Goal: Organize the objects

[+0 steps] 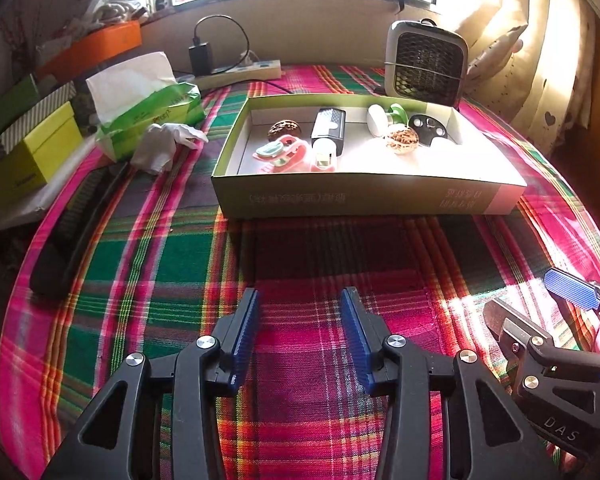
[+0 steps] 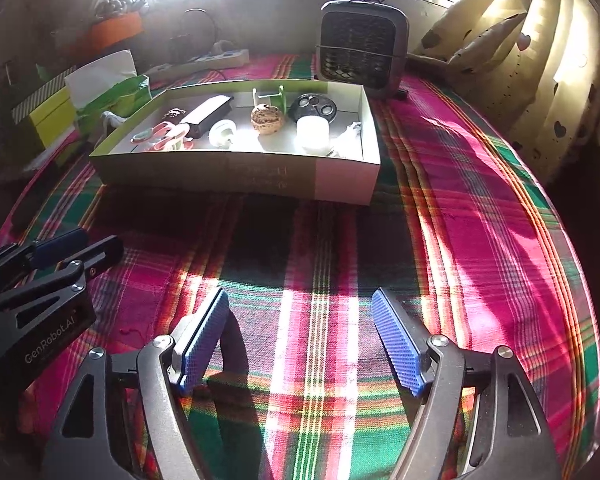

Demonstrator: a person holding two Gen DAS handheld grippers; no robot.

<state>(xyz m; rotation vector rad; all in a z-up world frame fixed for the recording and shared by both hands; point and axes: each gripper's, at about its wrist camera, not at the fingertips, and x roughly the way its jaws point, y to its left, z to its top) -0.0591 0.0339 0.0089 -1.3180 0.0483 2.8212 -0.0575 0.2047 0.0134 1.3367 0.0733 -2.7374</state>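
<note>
A shallow green cardboard box (image 1: 364, 198) (image 2: 236, 178) sits mid-table on the plaid cloth. It holds two walnuts (image 1: 402, 141) (image 2: 267, 119), a black rectangular device (image 1: 328, 130) (image 2: 206, 115), a pink clip (image 1: 288, 154) (image 2: 162, 134), a white jar (image 2: 313, 134), a black round disc (image 1: 428, 127) (image 2: 314, 106) and a green-and-white reel (image 1: 386, 118) (image 2: 270, 98). My left gripper (image 1: 300, 336) is open and empty, in front of the box. My right gripper (image 2: 300, 340) is open and empty, beside the left one.
A black comb (image 1: 76, 232) lies left of the box. A green tissue pack (image 1: 148, 108), crumpled tissue (image 1: 164, 146) and yellow-green boxes (image 1: 32, 156) stand at the left. A small fan heater (image 1: 426, 64) (image 2: 360, 52) and a power strip (image 1: 240, 70) are at the back. Curtains (image 2: 540, 60) hang at the right.
</note>
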